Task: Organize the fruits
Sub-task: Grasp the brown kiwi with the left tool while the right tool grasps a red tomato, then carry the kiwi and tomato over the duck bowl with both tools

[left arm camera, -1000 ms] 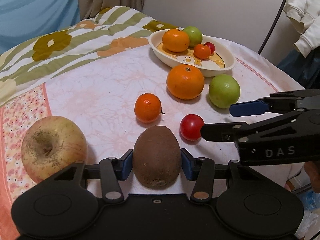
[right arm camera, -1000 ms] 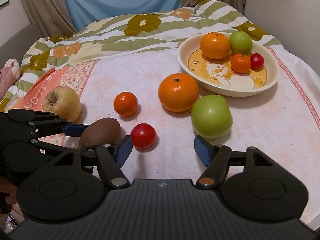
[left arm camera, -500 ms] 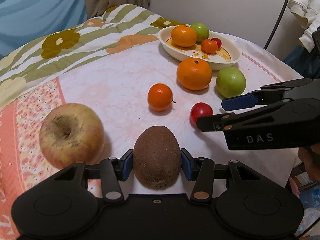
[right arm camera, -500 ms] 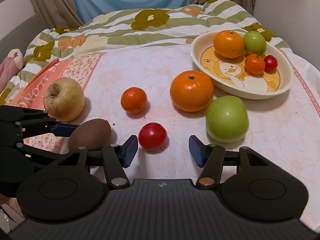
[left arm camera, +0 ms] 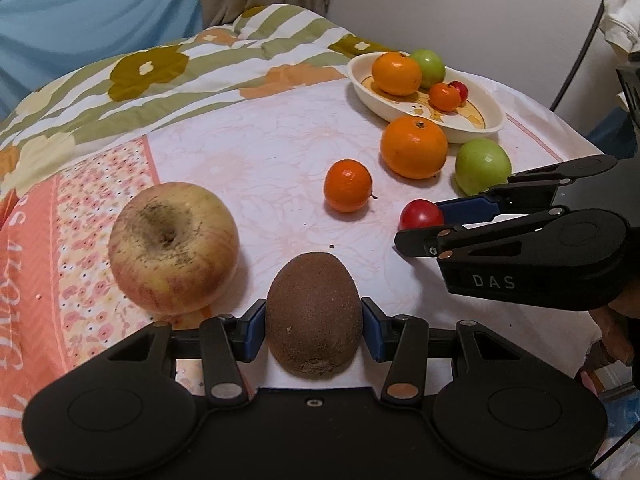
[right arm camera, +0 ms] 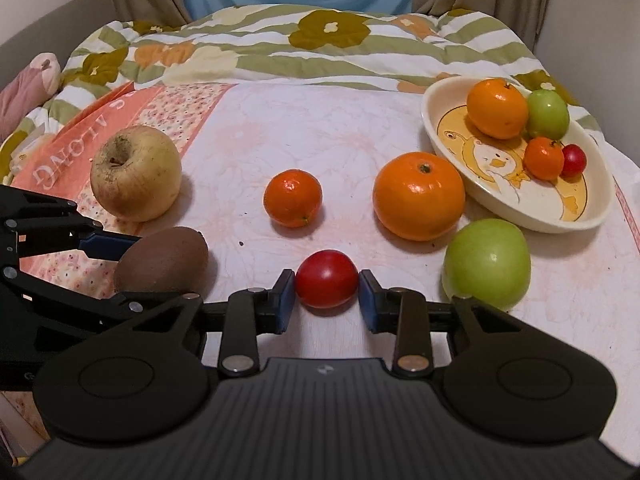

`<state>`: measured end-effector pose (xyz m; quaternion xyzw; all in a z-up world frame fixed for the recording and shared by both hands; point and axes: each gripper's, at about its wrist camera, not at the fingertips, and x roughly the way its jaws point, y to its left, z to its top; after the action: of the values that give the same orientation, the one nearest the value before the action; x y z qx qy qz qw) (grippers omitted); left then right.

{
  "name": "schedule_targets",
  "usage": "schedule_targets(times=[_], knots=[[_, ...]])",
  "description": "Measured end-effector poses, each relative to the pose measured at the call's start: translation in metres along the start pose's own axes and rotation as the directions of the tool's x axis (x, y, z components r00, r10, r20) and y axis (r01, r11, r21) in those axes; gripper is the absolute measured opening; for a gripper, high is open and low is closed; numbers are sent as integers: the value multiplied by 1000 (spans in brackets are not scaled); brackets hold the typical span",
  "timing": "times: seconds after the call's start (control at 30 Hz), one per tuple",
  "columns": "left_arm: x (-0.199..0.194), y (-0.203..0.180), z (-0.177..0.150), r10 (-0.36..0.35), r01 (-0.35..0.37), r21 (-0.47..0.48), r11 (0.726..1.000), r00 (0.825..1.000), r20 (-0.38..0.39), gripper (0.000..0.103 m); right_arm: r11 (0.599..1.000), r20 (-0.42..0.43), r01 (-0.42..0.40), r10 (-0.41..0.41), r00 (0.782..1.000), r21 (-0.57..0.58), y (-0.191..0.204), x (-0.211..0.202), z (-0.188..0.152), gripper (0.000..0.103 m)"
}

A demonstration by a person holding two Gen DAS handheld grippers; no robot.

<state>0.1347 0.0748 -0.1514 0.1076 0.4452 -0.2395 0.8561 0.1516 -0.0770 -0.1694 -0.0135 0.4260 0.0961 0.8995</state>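
My left gripper (left arm camera: 314,330) is shut on a brown kiwi (left arm camera: 314,316), which rests low over the pink cloth. Both blue pads press its sides. In the right wrist view my right gripper (right arm camera: 326,300) has its jaws closed onto a small red fruit (right arm camera: 326,276) that sits on the cloth, a pad against each side. The left wrist view shows the same red fruit (left arm camera: 418,214) between the right gripper's fingers. A cream bowl (right arm camera: 552,226) at the far right holds an orange, a green fruit, a mandarin and a red fruit.
Loose on the cloth lie a big yellowish apple (right arm camera: 134,172), a small mandarin (right arm camera: 293,198), a large orange (right arm camera: 418,196) and a green apple (right arm camera: 486,266). A flowered quilt (right arm camera: 320,40) is heaped behind. The table's edge drops away at the right, beside a hand (left arm camera: 612,328).
The right gripper's jaws narrowed from wide open until they closed around the red fruit, and it edged forward over it. The left gripper kept hold of the kiwi.
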Motion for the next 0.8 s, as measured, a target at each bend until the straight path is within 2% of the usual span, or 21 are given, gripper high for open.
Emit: schedule_targets(times=[0.47,0.8], knots=[[-33,-6,17,53,-49,-72,996,998,47,53,999,43,-30,31,999,-18,-9,-35,19,49],[-66,-38,52,101,-88,-119,989,989,108,53,998,90,-54,55,994,-19,-49,-79,40,49]])
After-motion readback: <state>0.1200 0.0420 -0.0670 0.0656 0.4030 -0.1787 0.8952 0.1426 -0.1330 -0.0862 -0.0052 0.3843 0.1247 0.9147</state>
